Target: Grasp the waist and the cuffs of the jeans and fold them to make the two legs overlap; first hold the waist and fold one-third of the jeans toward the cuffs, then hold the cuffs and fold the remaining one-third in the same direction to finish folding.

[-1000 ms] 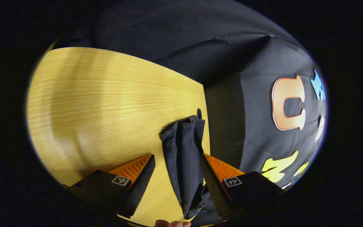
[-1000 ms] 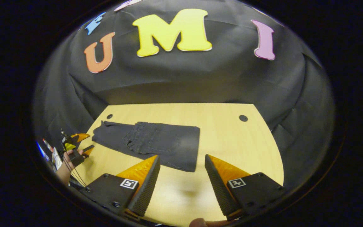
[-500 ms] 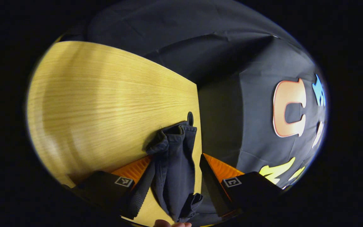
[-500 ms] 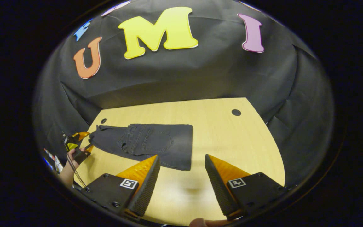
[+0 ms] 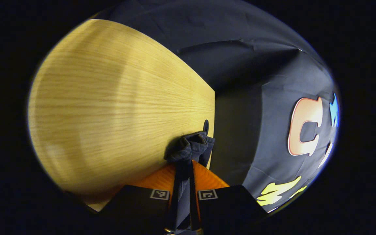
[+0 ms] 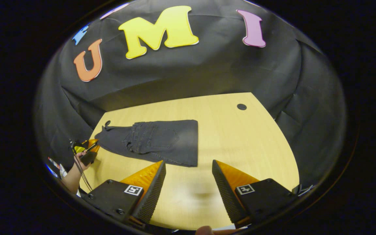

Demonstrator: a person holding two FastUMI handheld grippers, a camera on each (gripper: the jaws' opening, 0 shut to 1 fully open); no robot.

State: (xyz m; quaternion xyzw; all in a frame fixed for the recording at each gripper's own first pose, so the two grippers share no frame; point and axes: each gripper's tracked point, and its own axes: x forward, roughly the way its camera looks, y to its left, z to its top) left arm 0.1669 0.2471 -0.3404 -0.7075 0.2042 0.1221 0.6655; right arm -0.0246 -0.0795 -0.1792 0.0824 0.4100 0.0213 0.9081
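Dark jeans [image 6: 155,142] lie on the wooden table [image 6: 240,143], folded once, with the waist part and a back pocket lying on top. The cuffs [image 5: 189,148] bunch up at the table's corner in the left gripper view. My left gripper [image 5: 184,169] is shut on the cuffs, with cloth running down between its fingers. In the right gripper view that left gripper [image 6: 88,150] sits at the jeans' left end, held by a hand [image 6: 77,163]. My right gripper [image 6: 188,178] stands open above the table's near side, just short of the jeans' near edge, with nothing between its fingers.
A round cable hole [image 6: 241,106] sits near the table's far right corner, another [image 5: 206,125] lies right behind the cuffs. The black cloth wall [image 6: 188,75] closes off the table's back and sides. Bare wood [image 5: 109,107] stretches left of the cuffs.
My left gripper has gone from open around the cuffs to shut on them, bunching the cloth. The right gripper stayed open and its view shifted a little.
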